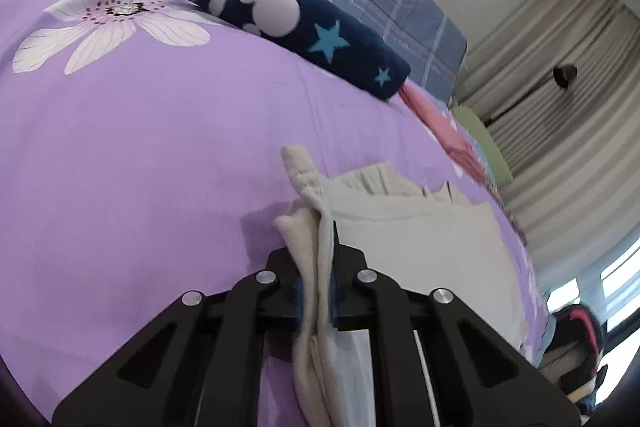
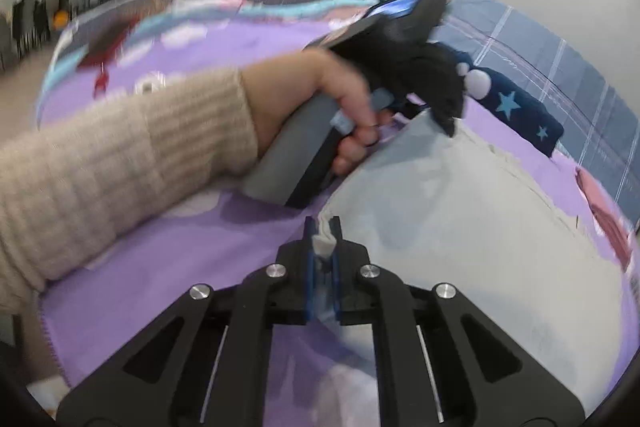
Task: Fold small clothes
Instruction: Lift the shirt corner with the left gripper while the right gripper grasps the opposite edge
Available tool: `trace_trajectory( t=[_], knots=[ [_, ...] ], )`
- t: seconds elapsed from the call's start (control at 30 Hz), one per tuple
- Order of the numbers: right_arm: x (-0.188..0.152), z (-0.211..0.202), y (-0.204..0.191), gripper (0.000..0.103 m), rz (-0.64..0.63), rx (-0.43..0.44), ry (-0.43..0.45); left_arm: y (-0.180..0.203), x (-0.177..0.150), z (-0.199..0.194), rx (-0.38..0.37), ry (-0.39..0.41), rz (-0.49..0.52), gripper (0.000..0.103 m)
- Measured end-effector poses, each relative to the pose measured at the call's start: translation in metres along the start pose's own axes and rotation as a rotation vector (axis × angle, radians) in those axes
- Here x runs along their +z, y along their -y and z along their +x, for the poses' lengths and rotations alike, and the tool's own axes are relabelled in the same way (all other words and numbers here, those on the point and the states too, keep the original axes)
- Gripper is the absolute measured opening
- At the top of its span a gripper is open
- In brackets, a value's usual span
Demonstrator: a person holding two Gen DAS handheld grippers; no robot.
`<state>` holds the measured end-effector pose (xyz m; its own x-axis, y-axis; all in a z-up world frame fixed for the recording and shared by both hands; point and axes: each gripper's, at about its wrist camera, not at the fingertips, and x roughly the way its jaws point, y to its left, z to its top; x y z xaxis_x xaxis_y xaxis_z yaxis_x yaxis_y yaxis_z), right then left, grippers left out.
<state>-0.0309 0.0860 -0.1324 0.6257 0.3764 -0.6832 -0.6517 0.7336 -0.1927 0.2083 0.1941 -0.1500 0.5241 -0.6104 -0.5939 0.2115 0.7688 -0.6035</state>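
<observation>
So I'm sitting here watching both wrist feeds and both tools are clamping down on the same cream garment [image 1: 420, 239]. The left gripper [image 1: 316, 291] is pinching a bunched-up edge of it, with the fabric squeezing up between the fingers and a seamed strip poking out just ahead of the tips. The rest of the garment is spreading out flat ahead and to the right of that tool, lying on the purple floral bedsheet [image 1: 140, 155]. The right gripper [image 2: 323, 255] is gripping a small tuft of another edge of the same garment, and the cloth is stretching away ahead and to the right of it. In the right wrist view the left hand [image 2: 340, 107] is wrapping around the grey handle of its tool, ahead and to the left, with a cream knit sleeve [image 2: 120, 163] running back from it. Further ahead of both tools a folded navy piece with stars and white dots [image 1: 304, 31] is lying on the sheet, and a pink item [image 1: 444, 131] is sitting just beyond its right end. The right feed is looking pretty motion-blurred.
</observation>
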Motion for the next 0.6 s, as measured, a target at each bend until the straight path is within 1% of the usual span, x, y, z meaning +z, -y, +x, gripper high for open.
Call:
trace_trajectory(
  t=[0.07,0.13,0.2,0.27,0.33,0.43,0.6],
  knots=[
    [0.0,-0.012,0.014,0.006,0.058,0.023,0.032,0.006,0.004,-0.003,0.023,0.015,0.003,0.008],
    [0.001,-0.025,0.03,0.006,0.125,0.048,0.062,0.017,0.01,-0.005,0.016,0.02,0.013,0.008],
    [0.001,-0.037,0.045,0.006,0.178,0.059,0.093,0.034,0.017,-0.008,0.002,0.029,0.036,0.008],
    [0.0,-0.05,0.061,0.006,0.223,0.067,0.123,0.053,0.023,-0.009,0.007,0.024,0.066,0.009],
    [-0.003,-0.06,0.075,0.007,0.242,0.05,0.146,0.069,0.027,-0.006,0.017,0.01,0.077,0.009],
    [-0.011,-0.077,0.098,0.007,0.271,-0.004,0.18,0.089,0.028,0.0,0.033,-0.003,0.098,0.009],
    [-0.037,-0.099,0.147,0.007,0.404,0.004,0.204,0.12,0.028,0.011,0.063,-0.012,0.109,0.009]
  ],
)
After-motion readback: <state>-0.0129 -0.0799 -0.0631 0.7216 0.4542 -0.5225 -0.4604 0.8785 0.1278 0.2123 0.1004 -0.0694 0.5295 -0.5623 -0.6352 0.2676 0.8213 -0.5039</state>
